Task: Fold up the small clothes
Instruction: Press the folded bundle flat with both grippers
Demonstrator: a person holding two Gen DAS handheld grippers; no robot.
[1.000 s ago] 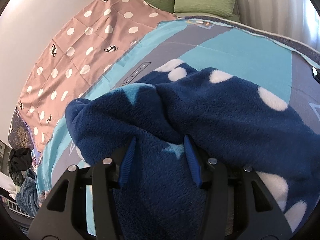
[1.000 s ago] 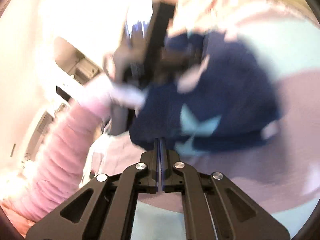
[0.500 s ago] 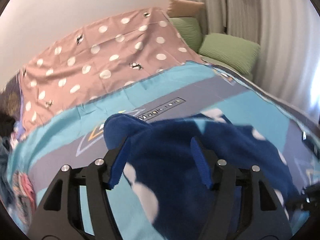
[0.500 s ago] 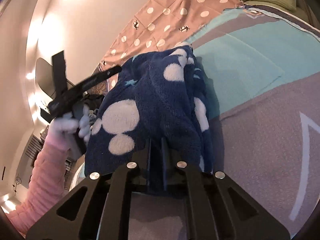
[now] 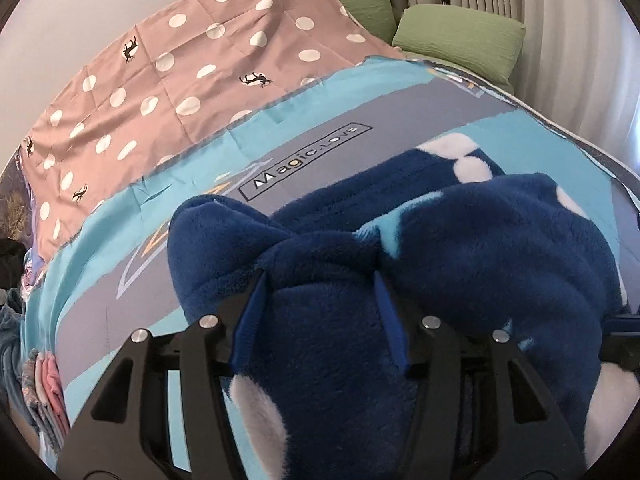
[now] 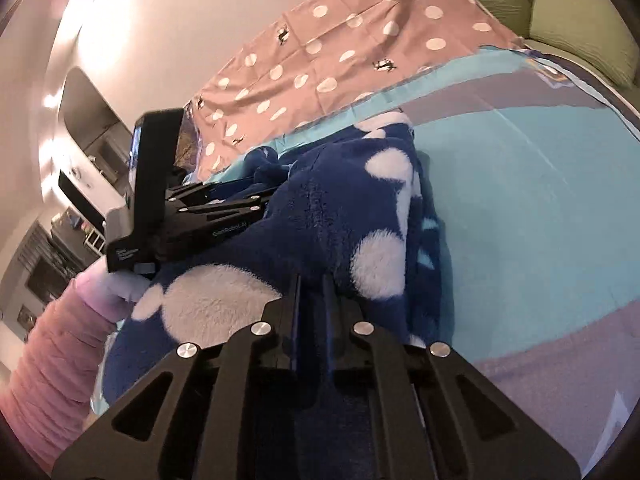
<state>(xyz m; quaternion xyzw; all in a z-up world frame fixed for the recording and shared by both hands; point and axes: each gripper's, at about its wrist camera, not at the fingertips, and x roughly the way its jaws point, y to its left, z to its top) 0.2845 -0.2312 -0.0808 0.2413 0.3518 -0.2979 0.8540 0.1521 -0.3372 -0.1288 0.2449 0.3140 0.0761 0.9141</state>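
Right now I am pinching the fleece (image 5: pixel 500 264) with my left gripper (image 5: pixel 318 308): its blue fingers (image 5: pixel 250 320) are standing fairly wide apart, with a thick bunched fold of the navy fabric filling the gap between them. My right gripper (image 6: pixel 310 300) is holding another fold of the same fleece (image 6: pixel 332 216), its fingers nearly pressed together with only a thin layer of cloth between them. In the right wrist view I am seeing the left gripper (image 6: pixel 240 208) from the side, buried in the fleece's left part, with my pink sleeve (image 6: pixel 48 360) behind it. The fleece, navy with white dots and pale stars, is lying heaped on the sheet (image 5: pixel 304 120), a blue and grey one spread over the bed, toward its near edge. Beyond the sheet's far edge a pink dotted cloth (image 5: pixel 192 52) is lying flat, and green pillows (image 5: pixel 460 36) are sitting at the far right corner.
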